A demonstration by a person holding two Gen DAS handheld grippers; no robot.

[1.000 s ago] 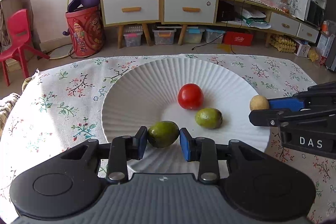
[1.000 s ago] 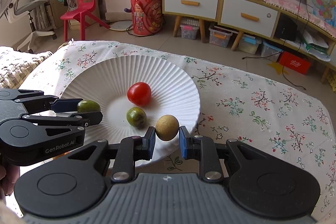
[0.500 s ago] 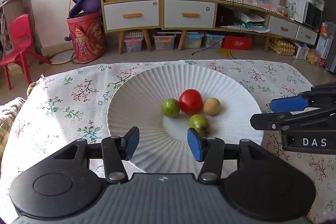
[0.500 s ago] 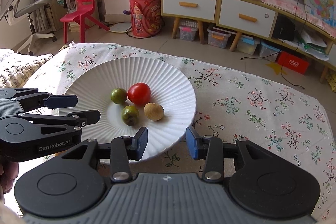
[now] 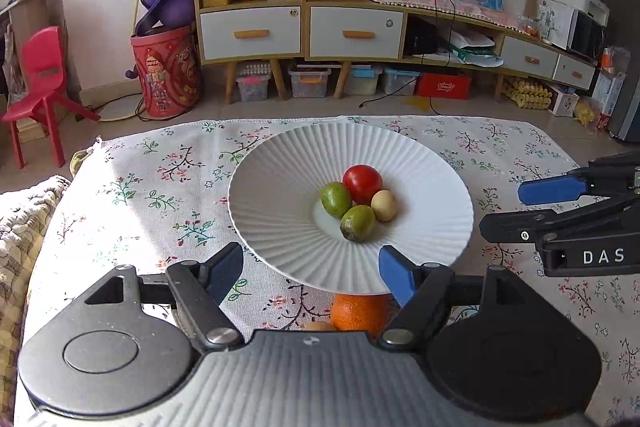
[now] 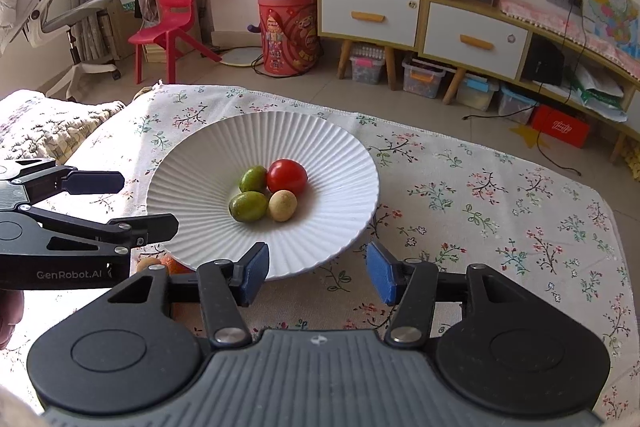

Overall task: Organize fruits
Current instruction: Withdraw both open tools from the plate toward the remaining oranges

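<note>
A white ribbed plate [image 5: 280, 179] [image 6: 332, 147] sits on the floral tablecloth. In its middle lie a red tomato [image 5: 362, 179] [image 6: 287, 175], two green fruits [image 5: 336, 199] [image 5: 357, 223] [image 6: 253, 179] [image 6: 248, 207] and a small tan fruit [image 5: 384, 205] [image 6: 283, 205], all touching. An orange [image 5: 358, 311] and a second tan fruit [image 5: 320, 326] lie on the cloth by the plate's near edge. My left gripper [image 5: 311, 269] [image 6: 136, 203] is open and empty, drawn back over the near rim. My right gripper [image 6: 318, 273] [image 5: 516, 205] is open and empty, at the plate's right.
The floral tablecloth [image 5: 152, 187] covers the table, with a quilted cloth [image 5: 16, 227] beyond its left edge. Behind the table are a cabinet with drawers [image 5: 304, 31], a red bin [image 5: 166, 71] and a red chair [image 5: 40, 83].
Both grippers let go of their fruits into the plate, opened wide and drew back. The green fruit and the tan fruit now rest beside the tomato. The orange has come into view.
</note>
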